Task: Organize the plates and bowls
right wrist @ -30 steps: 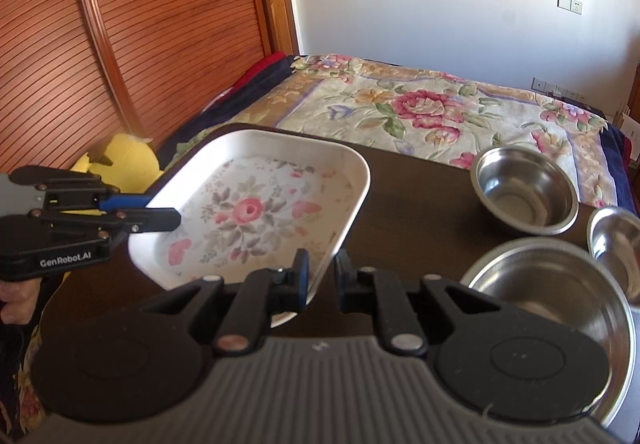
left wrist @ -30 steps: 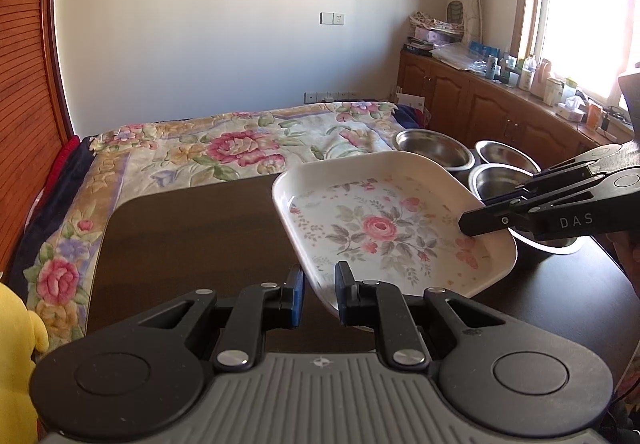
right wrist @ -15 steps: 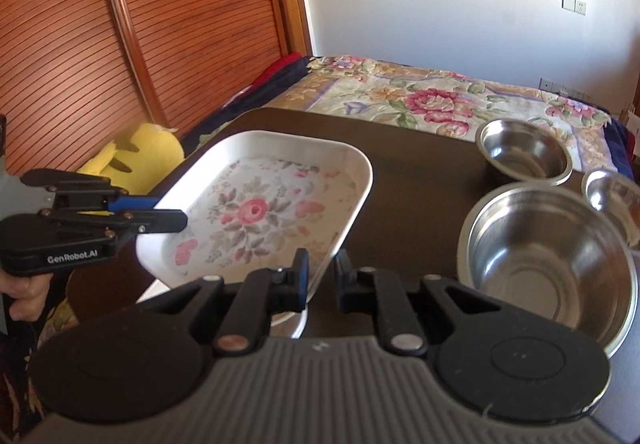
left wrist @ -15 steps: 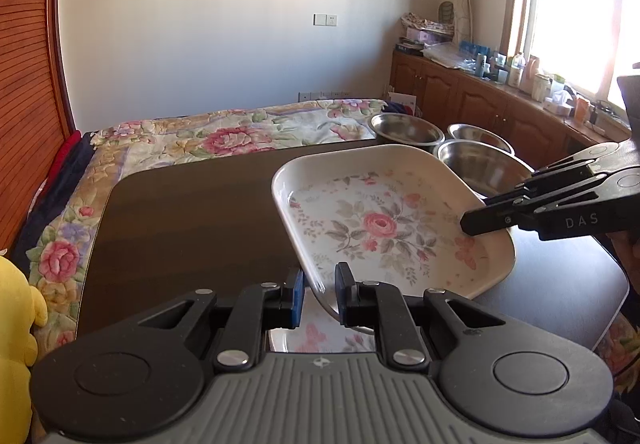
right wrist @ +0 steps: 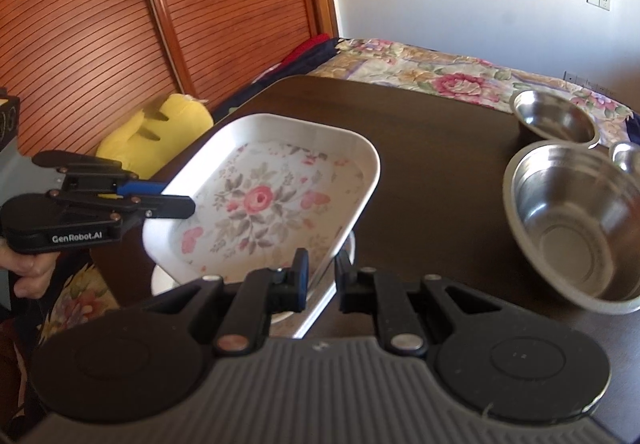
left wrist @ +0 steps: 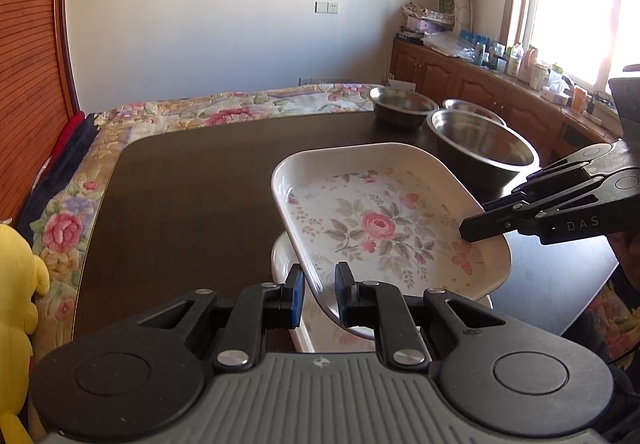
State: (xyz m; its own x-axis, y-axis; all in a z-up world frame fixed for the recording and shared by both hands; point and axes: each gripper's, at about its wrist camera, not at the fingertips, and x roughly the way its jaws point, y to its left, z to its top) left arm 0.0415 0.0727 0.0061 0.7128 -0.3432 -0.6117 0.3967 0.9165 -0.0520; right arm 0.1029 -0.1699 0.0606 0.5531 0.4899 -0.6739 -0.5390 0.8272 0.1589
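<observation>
I hold the stiff, glossy white rectangular floral plate [left wrist: 384, 220] by opposite rims, left tool [left wrist: 318, 294] and right tool [right wrist: 322, 280] both clamped, above another plate [left wrist: 286, 264] on the dark surface [left wrist: 192, 196]; it looks light but slippery.

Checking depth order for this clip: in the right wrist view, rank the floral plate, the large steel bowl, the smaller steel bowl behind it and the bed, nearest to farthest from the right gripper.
1. floral plate, clamped in the right gripper.
2. large steel bowl, right side of the table.
3. smaller steel bowl, behind it at the far edge.
4. bed, beyond the table.
</observation>
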